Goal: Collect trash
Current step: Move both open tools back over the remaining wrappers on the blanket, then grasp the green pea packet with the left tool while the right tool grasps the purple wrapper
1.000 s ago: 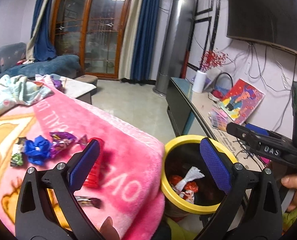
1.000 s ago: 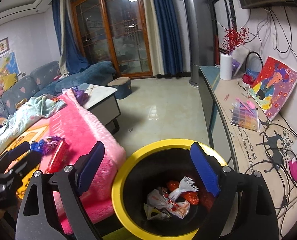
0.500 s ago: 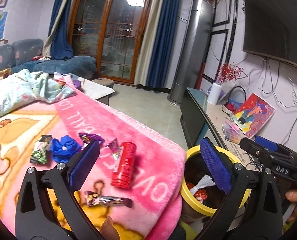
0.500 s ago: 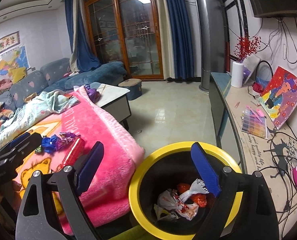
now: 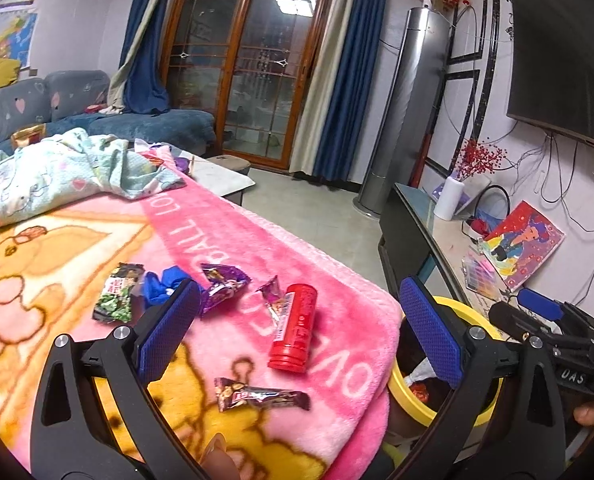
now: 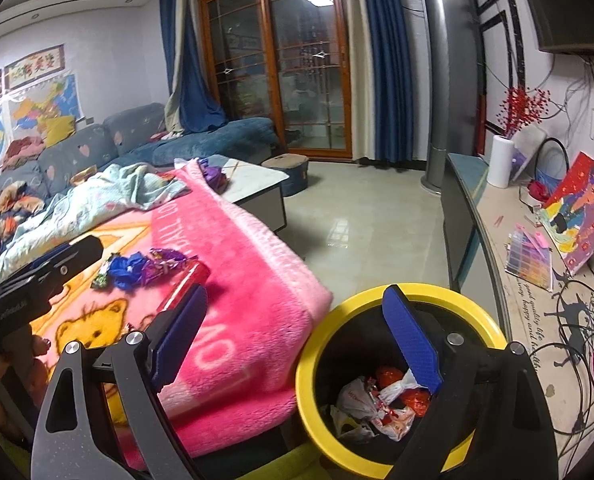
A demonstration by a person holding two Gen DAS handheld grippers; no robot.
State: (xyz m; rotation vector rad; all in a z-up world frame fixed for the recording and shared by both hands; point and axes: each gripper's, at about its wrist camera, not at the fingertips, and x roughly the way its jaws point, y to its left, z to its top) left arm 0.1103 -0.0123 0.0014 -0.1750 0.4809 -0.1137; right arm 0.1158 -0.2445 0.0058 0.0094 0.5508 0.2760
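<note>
red tube (image 5: 293, 328) | flat on blanket (image 5: 337, 288) | cap apparently toward camera

Open left hand-held gripper (image 5: 297, 332) above red tube (image 5: 293, 327), wrappers (image 5: 257, 394), pink blanket (image 5: 225, 240)

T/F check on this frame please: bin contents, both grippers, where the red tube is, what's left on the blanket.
1. The yellow-rimmed bin already has trash in it. True.
2. The left gripper is shut on a wrapper. False: its jaws stand wide apart with nothing between them.
3. The red tube stands upright on the pink blanket. False: it lies on its side.
4. The right gripper is open and empty. True.
5. The blanket holds no more litter. False: the green wrapper, the purple wrapper, the blue crumpled piece and the brown wrapper lie there.
</note>
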